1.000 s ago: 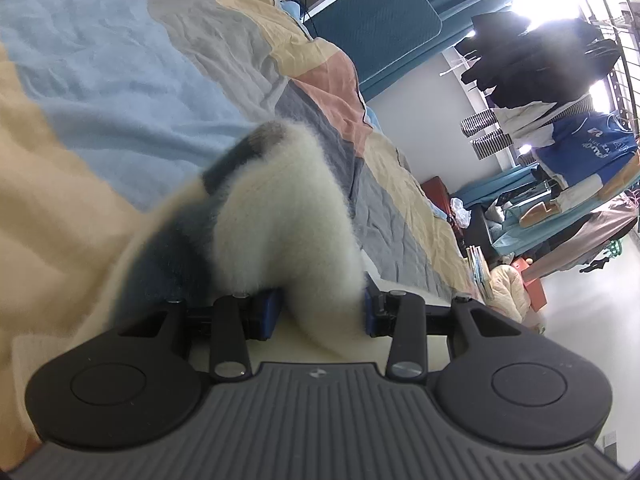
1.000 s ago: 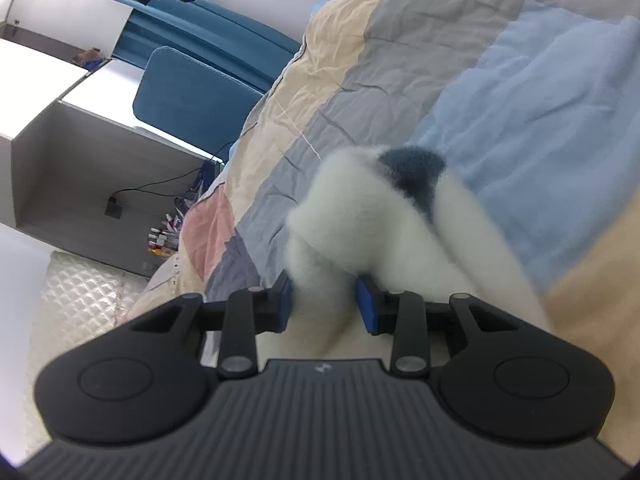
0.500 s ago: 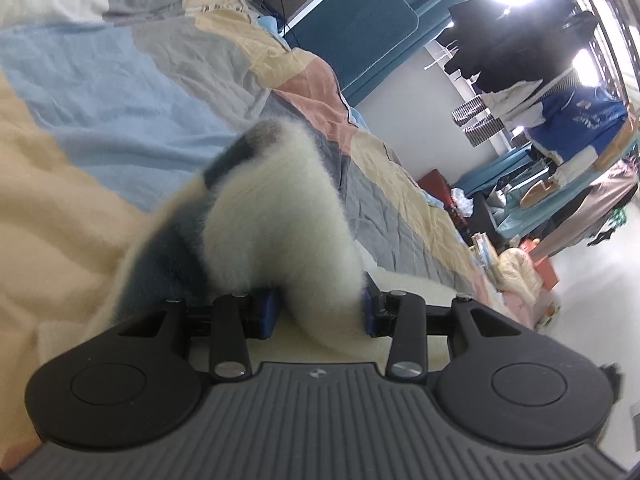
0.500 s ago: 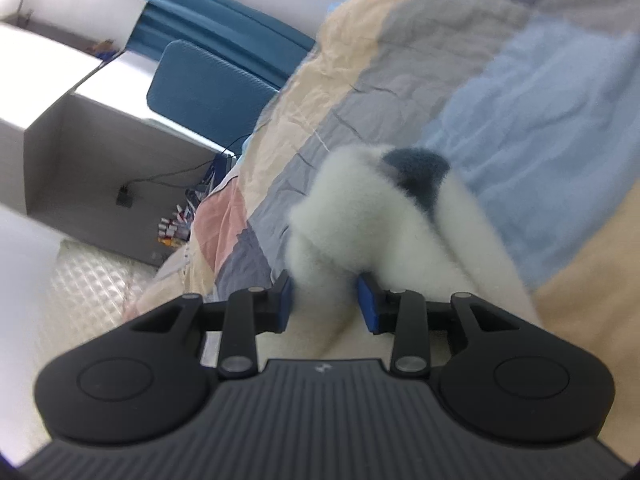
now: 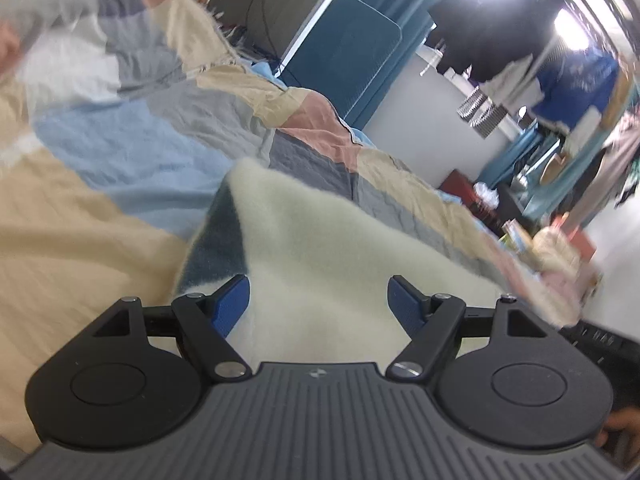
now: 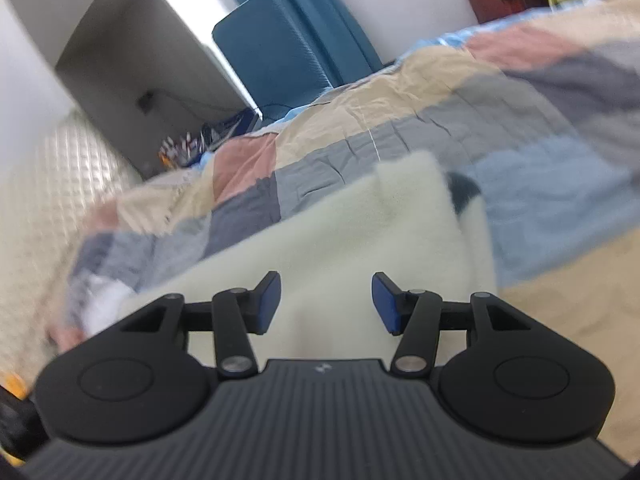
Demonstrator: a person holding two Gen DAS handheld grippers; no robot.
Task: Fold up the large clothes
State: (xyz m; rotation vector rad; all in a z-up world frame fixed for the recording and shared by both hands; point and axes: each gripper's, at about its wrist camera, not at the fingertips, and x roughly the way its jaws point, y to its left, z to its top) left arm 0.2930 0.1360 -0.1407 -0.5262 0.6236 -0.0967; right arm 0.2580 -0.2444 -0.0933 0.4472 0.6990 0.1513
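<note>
Cream fleece garment (image 5: 320,248) (dark blue-grey patch at its far edge): lies flat on patchwork quilt (image 5: 120,148), near side. Left gripper (image 5: 319,300): jaws just opened wide, nothing clamped, fleece beneath. Right gripper (image 6: 325,300): jaws likewise just parted, released, over the fleece.

No text, label or number can be read anywhere.

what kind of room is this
Most likely a bedroom in a home: a bed under a patchwork quilt with a fleece garment lying on it, clothes on a hanging rack, and a blue chair by a desk.
</note>
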